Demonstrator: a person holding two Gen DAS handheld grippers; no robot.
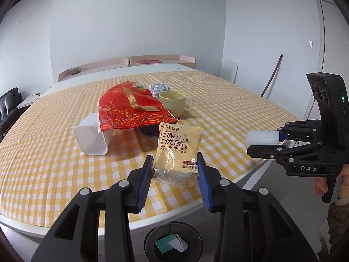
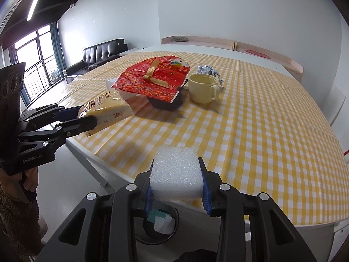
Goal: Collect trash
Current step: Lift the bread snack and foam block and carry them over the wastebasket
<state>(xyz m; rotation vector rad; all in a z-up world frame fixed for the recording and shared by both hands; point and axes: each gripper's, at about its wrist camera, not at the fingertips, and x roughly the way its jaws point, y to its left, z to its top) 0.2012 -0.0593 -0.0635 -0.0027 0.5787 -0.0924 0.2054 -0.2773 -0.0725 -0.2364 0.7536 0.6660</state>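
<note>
A yellow snack packet [image 1: 177,152] is pinched in the left claw [image 1: 175,181], a white foam block [image 2: 176,172] in the right claw [image 2: 177,185], both held past the counter [image 1: 65,152] edge, above the bin [image 1: 173,243].

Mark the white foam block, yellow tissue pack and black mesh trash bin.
White foam block [image 2: 177,172]: right wrist view, front face.
Yellow tissue pack [image 1: 177,150]: left wrist view, printed front.
Black mesh trash bin [image 1: 150,238]: left wrist view, left rim.

The tissue pack [image 1: 176,152] reads "原木优品"; right tongs [image 1: 265,145] "DAS"; left tongs [image 2: 87,118] "GenRobot.AI".
</note>
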